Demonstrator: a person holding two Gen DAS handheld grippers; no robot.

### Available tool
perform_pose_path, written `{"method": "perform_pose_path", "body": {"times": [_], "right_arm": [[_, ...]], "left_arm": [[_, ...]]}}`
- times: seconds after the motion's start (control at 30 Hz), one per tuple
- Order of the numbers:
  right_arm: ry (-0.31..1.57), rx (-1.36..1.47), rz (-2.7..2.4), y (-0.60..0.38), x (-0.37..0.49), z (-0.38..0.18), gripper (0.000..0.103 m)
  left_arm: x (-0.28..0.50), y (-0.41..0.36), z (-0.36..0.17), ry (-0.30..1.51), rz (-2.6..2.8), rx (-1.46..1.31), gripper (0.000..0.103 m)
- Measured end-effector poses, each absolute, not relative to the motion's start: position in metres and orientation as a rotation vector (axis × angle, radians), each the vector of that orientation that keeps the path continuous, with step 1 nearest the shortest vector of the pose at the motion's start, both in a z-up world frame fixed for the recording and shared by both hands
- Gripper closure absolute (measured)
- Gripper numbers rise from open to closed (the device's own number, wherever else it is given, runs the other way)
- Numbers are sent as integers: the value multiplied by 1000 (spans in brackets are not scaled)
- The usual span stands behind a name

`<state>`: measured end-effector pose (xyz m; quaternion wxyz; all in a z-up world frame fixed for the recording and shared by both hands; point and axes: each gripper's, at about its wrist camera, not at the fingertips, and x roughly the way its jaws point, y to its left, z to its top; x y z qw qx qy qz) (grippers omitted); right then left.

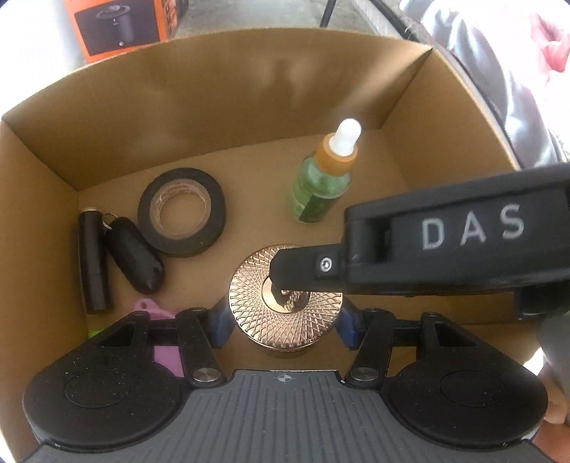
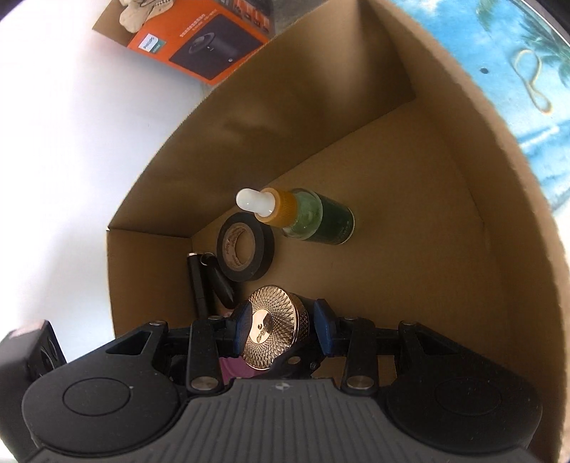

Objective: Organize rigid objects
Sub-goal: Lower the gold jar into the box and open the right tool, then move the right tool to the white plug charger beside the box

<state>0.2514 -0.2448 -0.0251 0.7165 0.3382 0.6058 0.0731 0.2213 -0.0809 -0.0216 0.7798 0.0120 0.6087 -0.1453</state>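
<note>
**Fig. L/R wrist views, box interior.** My L gripper (image 1: 281, 327) points steeply down into the cardboard box (image 1: 213, 89). Its blue pads (image 1: 218, 329) sit against opp. sides of the rose-gold jar (image 1: 249, 306), so the jaws are about half-spread and closed on the jar body. The jar is upright, patterned lid up, low in the box near the front wall; I cannot tell whether its base touches the floor.

My R gripper (image 1: 292, 274) comes in from the right, one finger lying over the lid centre. In the R wrist view its jaws are set narrow and its pads flank the lid rim. I cannot tell whether they press on it or hang just above.

Other contents, all on the box floor:
- black tape roll (image 1: 217, 213), flat, just behind-left of the jar
- green dropper bottle (image 1: 320, 185), upright, white bulb and orange collar, behind-right
- black cylinder (image 1: 93, 260) w/ black fob (image 1: 135, 263) on one ring, by the left wall
- purple piece (image 1: 165, 352), partly hidden under my L linkage

An orange product carton (image 1: 117, 25) stands outside, beyond the far wall.
</note>
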Motion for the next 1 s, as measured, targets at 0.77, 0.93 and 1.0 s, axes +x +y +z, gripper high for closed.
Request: {"method": "perform_pose_path", "body": {"times": [0.77, 0.93, 1.0], "right_arm": [[1182, 640, 139, -251, 211, 22, 26], [1124, 662, 139, -265, 188, 42, 25], [1110, 668, 143, -270, 179, 47, 25]], "left_arm": [[161, -75, 21, 1117, -289, -84, 18], [137, -73, 41, 1011, -264, -123, 9], [126, -73, 49, 978, -254, -131, 7]]}}
